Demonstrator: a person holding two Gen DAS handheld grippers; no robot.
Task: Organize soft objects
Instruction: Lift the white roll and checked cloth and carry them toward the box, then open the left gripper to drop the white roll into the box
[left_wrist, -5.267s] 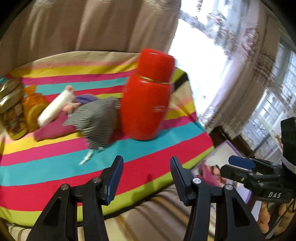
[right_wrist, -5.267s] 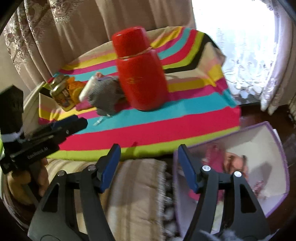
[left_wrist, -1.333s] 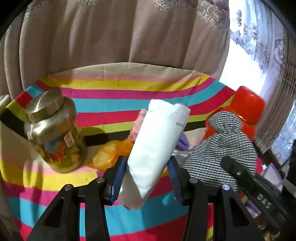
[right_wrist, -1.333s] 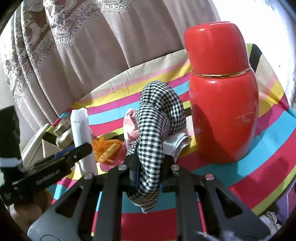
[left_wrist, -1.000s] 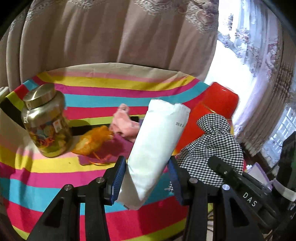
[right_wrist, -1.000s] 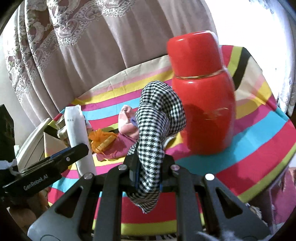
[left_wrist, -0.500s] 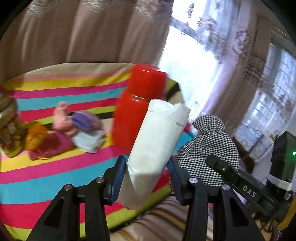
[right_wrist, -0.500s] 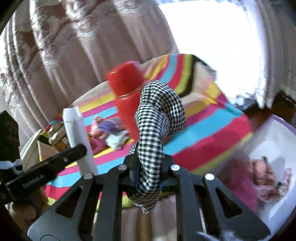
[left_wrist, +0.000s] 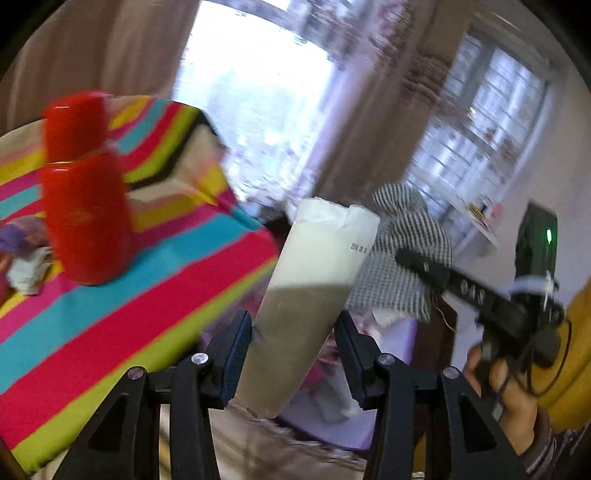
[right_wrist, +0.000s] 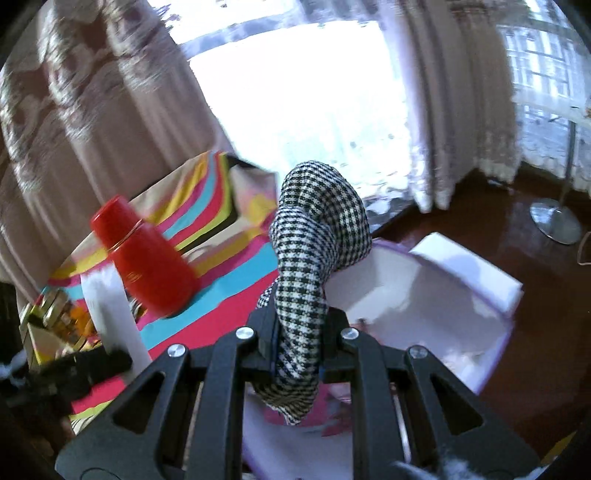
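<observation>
Checked cloth (right_wrist: 317, 258) pinched in right tool (right_wrist: 299, 354), white roll (left_wrist: 310, 291) in left tool (left_wrist: 291, 354), both off the desk (left_wrist: 110, 314), box (right_wrist: 443, 295) drop pending.

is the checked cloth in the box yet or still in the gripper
Not in the box. The checked cloth is clamped in the right gripper, hanging above the open purple box on the floor.

Left gripper (left_wrist: 293, 354): jaws partly apart, both pads pressed against the sides of a white roll (left_wrist: 314, 291) that stands tilted between them. Right gripper (right_wrist: 299, 343): jaws nearly together, clamped on a checked cloth (right_wrist: 314, 251). Right hand (left_wrist: 506, 391): wrapped around the handle of its gripper, sleeve cuff visible at the wrist.
</observation>
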